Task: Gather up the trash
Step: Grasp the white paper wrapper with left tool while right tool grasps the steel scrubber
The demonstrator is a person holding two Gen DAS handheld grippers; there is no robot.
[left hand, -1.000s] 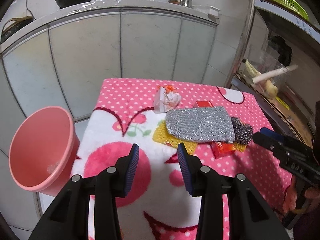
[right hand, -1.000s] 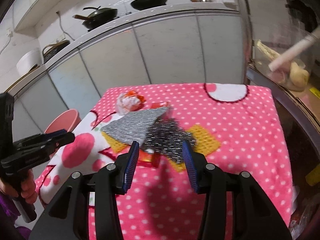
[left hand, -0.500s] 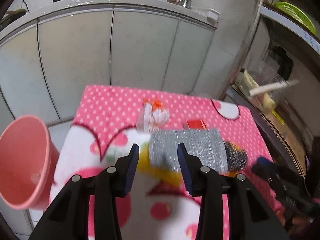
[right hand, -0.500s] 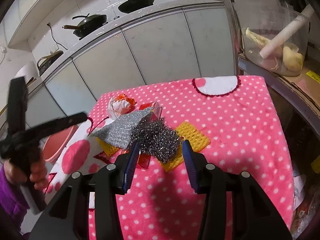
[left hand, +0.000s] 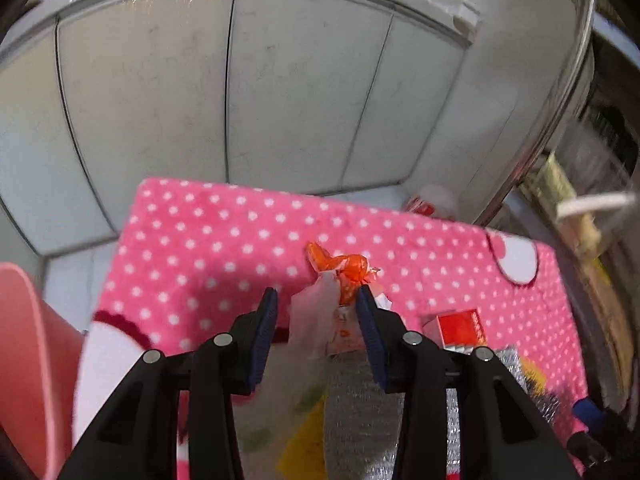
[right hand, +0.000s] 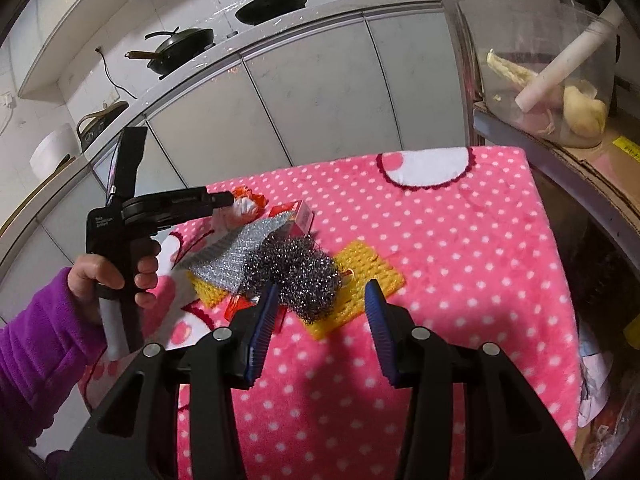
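- The left gripper (left hand: pixel 316 312) jaws are held open around the wrapper (left hand: pixel 336 300) on the worktop (left hand: pixel 208 232).
- The right gripper (right hand: pixel 320 312) jaws are held open, empty, near the scourer (right hand: pixel 296 272).

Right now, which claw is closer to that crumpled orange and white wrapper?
The left. The left claw is open with the wrapper between its fingers. The right claw hangs open farther back, by the steel wool scrubber.
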